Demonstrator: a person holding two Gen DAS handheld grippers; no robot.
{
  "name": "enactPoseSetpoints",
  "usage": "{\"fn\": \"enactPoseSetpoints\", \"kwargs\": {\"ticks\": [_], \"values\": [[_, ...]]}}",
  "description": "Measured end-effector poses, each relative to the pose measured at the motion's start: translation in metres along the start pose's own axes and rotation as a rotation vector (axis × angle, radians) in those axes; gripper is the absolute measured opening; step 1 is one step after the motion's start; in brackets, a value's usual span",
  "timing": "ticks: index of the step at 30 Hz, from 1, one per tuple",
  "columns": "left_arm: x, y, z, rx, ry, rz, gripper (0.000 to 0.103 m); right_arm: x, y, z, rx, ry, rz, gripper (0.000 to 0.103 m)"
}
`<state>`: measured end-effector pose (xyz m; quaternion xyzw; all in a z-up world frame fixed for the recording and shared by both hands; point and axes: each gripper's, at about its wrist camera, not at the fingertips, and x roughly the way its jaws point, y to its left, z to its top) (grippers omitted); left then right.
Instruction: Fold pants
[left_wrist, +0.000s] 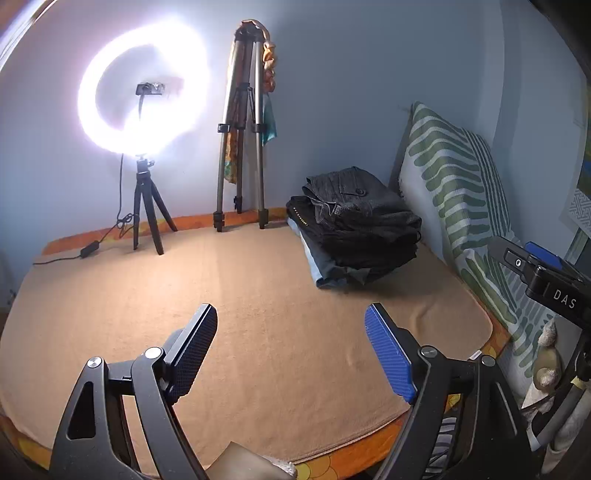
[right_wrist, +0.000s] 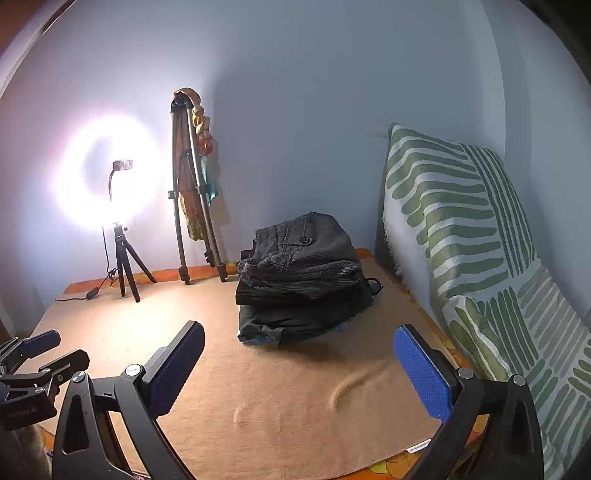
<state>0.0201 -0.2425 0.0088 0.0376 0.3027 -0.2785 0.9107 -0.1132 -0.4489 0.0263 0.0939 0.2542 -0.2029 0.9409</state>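
A stack of folded dark pants (left_wrist: 358, 225) lies at the back right of the tan blanket (left_wrist: 258, 295); it also shows in the right wrist view (right_wrist: 303, 280), with a grey pair with a buttoned pocket on top. My left gripper (left_wrist: 291, 339) is open and empty, held above the blanket's front part. My right gripper (right_wrist: 299, 362) is open and empty, in front of the stack and apart from it. The right gripper's body shows at the right edge of the left wrist view (left_wrist: 546, 280); the left gripper shows at the lower left of the right wrist view (right_wrist: 33, 365).
A lit ring light (left_wrist: 144, 107) on a small tripod and a tall folded tripod (left_wrist: 242, 147) stand at the back by the wall. A green-patterned cushion (right_wrist: 480, 258) leans along the right side. A cable (left_wrist: 74, 254) lies at back left.
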Motion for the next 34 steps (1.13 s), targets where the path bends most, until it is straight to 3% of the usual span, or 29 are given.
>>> {"fn": "enactPoseSetpoints", "kwargs": {"ticks": [34], "values": [[0.003, 0.000, -0.003, -0.020, -0.006, 0.013, 0.083, 0.011, 0.003, -0.009, -0.004, 0.015, 0.005, 0.103]]}}
